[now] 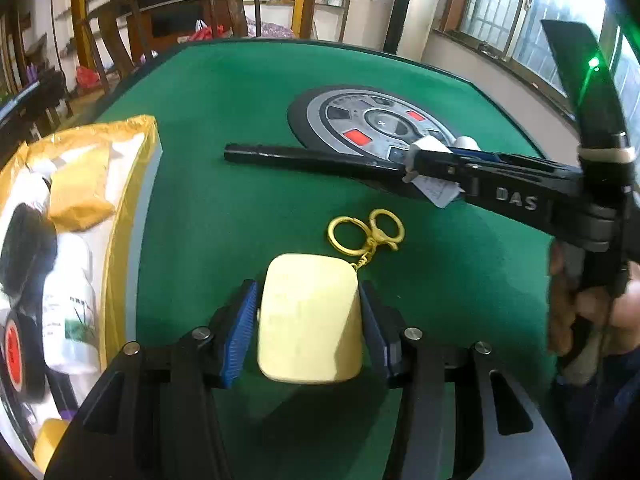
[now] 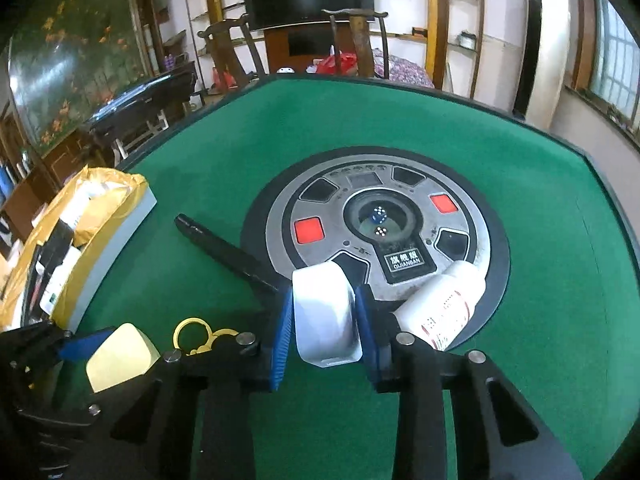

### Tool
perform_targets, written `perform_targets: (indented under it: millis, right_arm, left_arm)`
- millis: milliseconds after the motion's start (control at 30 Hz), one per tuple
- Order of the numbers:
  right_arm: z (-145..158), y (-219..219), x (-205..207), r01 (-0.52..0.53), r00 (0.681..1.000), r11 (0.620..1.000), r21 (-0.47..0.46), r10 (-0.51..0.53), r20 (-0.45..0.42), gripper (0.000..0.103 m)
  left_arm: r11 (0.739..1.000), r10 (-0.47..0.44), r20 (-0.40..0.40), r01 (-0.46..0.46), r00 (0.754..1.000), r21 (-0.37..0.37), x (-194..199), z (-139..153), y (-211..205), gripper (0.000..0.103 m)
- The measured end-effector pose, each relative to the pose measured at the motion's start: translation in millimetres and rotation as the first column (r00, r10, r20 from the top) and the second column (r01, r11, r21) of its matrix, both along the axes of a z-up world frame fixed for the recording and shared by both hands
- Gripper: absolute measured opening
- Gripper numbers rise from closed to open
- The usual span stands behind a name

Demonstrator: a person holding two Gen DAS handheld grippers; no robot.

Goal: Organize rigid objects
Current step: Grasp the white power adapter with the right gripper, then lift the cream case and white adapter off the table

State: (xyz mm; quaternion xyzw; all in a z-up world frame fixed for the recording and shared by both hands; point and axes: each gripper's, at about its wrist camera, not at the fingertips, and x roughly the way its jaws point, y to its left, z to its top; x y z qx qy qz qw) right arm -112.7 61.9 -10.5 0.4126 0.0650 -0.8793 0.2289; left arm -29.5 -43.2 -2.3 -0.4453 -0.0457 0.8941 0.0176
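My left gripper is shut on a pale yellow rounded case with gold key rings on a chain, low over the green table. My right gripper is shut on a white rounded box; it also shows in the left wrist view at the right. A white bottle with red print lies just right of the right gripper. A long black stick lies on the felt under it. A yellow-lined box at the left holds several items.
The green table has a round grey dice console with red buttons in its middle. The yellow-lined box sits at the left edge. Wooden chairs and a TV stand beyond the far edge.
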Motion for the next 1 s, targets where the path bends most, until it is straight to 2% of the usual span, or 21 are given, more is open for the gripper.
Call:
perform_targets:
  millis: [167,300,400,533,567,600,633,800,1000]
  right_arm:
    - [-13.9,-7.0,0.0,0.019,1.0,0.996,0.082,-0.02,0.003,0.024]
    - [-8.4,-5.5,1.1,0.033,0.999,0.999,0.042,-0.033,0.022,0.023]
    - [-10.9,-4.2,0.3,0.045,0.998,0.997,0.057,-0.046,0.031,0.023]
    - [-11.1,-2.1,-0.5,0.055,0.998,0.998,0.038,-0.057,0.04,0.023]
    - [-11.3,-0.4,-1.0,0.061,0.997,0.998,0.027,-0.062,0.049,0.022]
    - [-11.0,0.8,-0.9,0.065,0.996,0.998,0.022,-0.067,0.055,0.022]
    - [-10.5,2.7,-0.8,0.075,0.995,0.997,0.017,-0.076,0.064,0.022]
    - [-1.1,10.0,1.5,0.109,0.992,0.994,-0.025,-0.107,0.063,0.022]
    - [12.0,9.8,5.7,0.12,0.992,0.989,-0.083,-0.118,0.039,0.022]
  left_arm:
    - [0.999,0.004,-0.006,-0.005,1.0,-0.044,-1.7,-1.3,3.0,0.049]
    - [0.996,0.008,-0.014,-0.009,1.0,-0.084,-5.4,-2.8,5.3,0.051]
    - [0.997,0.008,-0.012,-0.009,1.0,-0.082,-8.8,-3.3,5.3,0.06]
    - [0.996,0.013,-0.01,-0.014,1.0,-0.085,-10.3,-4.4,5.3,0.062]
    - [0.996,0.012,-0.013,-0.013,1.0,-0.085,-9.5,-4.4,5.3,0.061]
    - [0.997,0.009,-0.019,-0.011,1.0,-0.078,-8.7,-4.0,4.6,0.047]
    - [0.997,0.01,-0.028,-0.012,1.0,-0.074,-7.5,-3.4,3.9,0.044]
    - [1.0,0.019,-0.039,-0.02,0.999,-0.006,-7.3,-1.6,-5.4,0.044]
    - [0.999,0.034,-0.068,-0.032,0.997,0.034,-4.5,1.7,-11.3,0.044]
